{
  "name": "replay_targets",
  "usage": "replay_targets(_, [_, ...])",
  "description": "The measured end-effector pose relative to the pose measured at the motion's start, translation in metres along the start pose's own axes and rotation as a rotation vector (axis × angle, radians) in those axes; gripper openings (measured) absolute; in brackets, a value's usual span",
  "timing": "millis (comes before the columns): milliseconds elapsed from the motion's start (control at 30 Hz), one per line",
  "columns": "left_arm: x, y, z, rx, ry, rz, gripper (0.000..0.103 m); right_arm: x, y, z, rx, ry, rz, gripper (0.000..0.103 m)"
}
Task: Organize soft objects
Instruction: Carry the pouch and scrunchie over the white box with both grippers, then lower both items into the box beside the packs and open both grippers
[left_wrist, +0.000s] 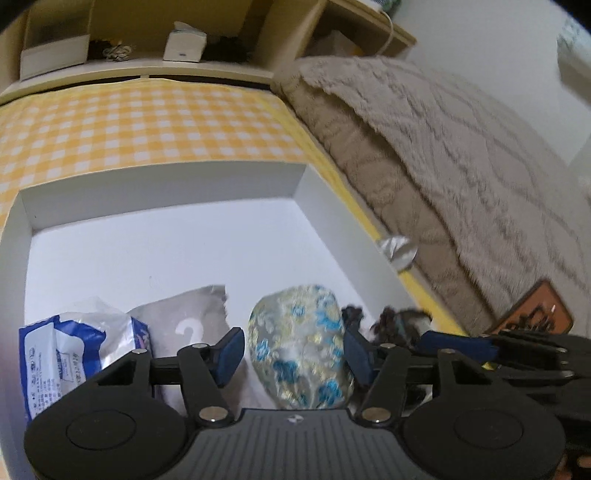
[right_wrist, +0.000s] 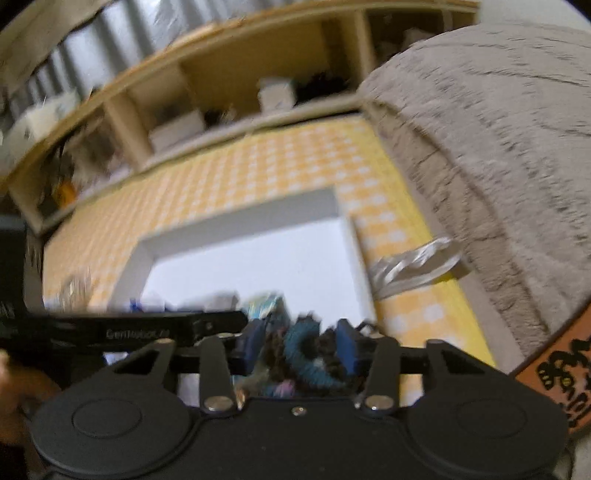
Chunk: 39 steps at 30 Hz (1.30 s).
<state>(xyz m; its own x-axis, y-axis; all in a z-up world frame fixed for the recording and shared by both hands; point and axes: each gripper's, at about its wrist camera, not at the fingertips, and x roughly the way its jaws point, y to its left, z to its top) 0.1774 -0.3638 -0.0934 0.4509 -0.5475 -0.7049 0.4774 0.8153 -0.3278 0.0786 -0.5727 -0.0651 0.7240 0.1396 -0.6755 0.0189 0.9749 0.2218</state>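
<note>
A white box (left_wrist: 229, 184) lies on the yellow checked sheet (left_wrist: 129, 122). My left gripper (left_wrist: 293, 350) holds a silver pouch with blue flowers (left_wrist: 299, 343) between its blue pads, low over the box. A blue-white plastic pack (left_wrist: 74, 350) and a grey cloth bag (left_wrist: 184, 317) lie in the box to its left. My right gripper (right_wrist: 301, 347) is shut on a dark fuzzy bundle with a teal ring (right_wrist: 310, 354) at the box's near right corner; it also shows in the left wrist view (left_wrist: 399, 325).
A thick beige blanket (left_wrist: 461, 155) is piled along the right. A silver ribbon piece (right_wrist: 417, 266) lies on the sheet between box and blanket. A wooden headboard shelf (left_wrist: 147, 40) with small boxes runs behind. An orange item (right_wrist: 554, 369) sits at the near right.
</note>
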Motion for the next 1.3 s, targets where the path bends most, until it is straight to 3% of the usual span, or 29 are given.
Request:
replay_targets(100, [0.001,-0.002,-0.006,0.039,0.021,0.024,0.058,0.020,0.007,-0.010,-0.057,0.080,-0.066,0.036])
replay_targets(200, [-0.002,-0.003,-0.011,0.065,0.034,0.045,0.058,0.027,0.003,-0.016,-0.047,0.104,-0.112,0.036])
replay_targets(700, [-0.055,-0.013,-0.011,0.107,-0.022,0.073,0.060,-0.036,0.015,-0.008,0.003,-0.017,-0.089,0.037])
replay_targets(967, [-0.097,-0.016,-0.014,0.113,-0.076,0.090,0.078,-0.072,0.028,-0.011,0.015,-0.074,-0.110,0.047])
replay_targets(1300, [-0.141,-0.015,-0.024,0.106,-0.136,0.123,0.099,-0.113,0.048,-0.019,-0.004,-0.135,-0.143,0.068])
